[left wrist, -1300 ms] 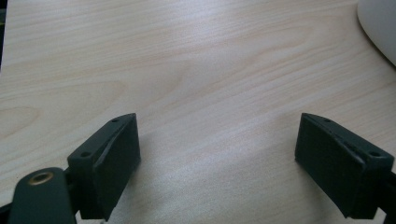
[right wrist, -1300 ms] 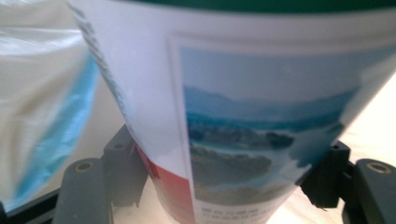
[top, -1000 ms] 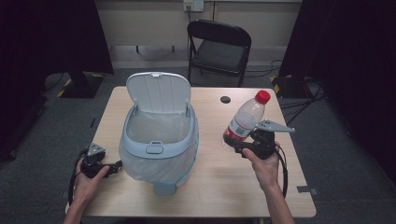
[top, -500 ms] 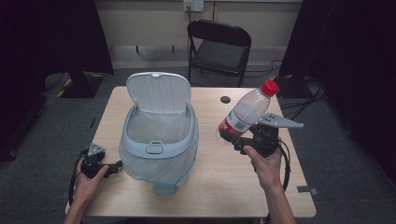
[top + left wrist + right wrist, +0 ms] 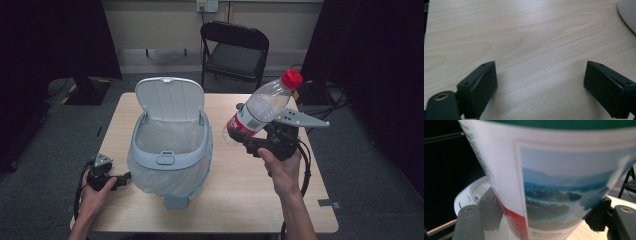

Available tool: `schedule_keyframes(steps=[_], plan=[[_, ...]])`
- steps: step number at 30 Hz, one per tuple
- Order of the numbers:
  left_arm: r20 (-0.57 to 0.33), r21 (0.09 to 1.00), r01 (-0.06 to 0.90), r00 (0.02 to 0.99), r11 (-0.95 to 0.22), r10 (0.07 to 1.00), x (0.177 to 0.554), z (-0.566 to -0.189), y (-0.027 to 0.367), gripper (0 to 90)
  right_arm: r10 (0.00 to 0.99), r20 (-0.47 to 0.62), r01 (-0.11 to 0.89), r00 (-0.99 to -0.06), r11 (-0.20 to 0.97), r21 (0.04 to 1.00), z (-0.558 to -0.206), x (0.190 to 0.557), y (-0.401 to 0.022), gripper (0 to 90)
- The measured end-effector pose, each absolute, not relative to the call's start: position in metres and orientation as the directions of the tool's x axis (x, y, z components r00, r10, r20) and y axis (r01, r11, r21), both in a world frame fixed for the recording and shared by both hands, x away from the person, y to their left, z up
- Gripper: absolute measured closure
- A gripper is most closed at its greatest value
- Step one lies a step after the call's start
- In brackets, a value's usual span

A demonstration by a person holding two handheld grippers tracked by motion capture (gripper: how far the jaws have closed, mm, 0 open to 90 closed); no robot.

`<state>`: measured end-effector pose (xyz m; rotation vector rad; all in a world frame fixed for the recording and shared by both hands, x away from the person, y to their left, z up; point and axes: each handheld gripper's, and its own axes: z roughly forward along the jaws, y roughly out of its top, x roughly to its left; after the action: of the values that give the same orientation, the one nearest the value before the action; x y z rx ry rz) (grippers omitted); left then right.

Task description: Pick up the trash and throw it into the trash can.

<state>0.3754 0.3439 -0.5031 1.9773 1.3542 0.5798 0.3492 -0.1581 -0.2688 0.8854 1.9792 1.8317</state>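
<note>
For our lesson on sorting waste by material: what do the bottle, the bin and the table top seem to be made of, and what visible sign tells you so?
Bottle: clear, glossy plastic, probably; the wall is see-through, with a red cap and a printed label.
Bin: matte pale blue-grey moulded plastic, by its smooth rounded rim and hinged lid; a thin translucent liner looks like plastic film.
Table top: light wood or wood-look laminate; grain lines show.

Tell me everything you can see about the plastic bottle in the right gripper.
The bottle is clear plastic with a red cap and a label that is red in the high view and shows a landscape picture in the right gripper view. It looks empty or nearly so. The right gripper is clamped on its lower body and holds it off the table, tilted with the cap up and away, right of the open bin.
</note>
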Motion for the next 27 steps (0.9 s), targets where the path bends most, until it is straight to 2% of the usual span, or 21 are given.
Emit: schedule_keyframes(steps=[13, 27], plan=[[-0.006, 0.729, 0.638, 0.368, -0.247, 0.930, 0.376, -0.503, 0.343, 7.6, 0.516, 0.162, 0.168, -0.841, -0.035, 0.985, -0.236, 0.354, -0.123, 29.1], [-0.007, 0.729, 0.639, 0.367, -0.247, 0.930, 0.376, -0.503, 0.343, 7.6, 0.433, 0.164, 0.169, -0.887, -0.028, 0.985, -0.225, 0.371, -0.083, 28.9]])
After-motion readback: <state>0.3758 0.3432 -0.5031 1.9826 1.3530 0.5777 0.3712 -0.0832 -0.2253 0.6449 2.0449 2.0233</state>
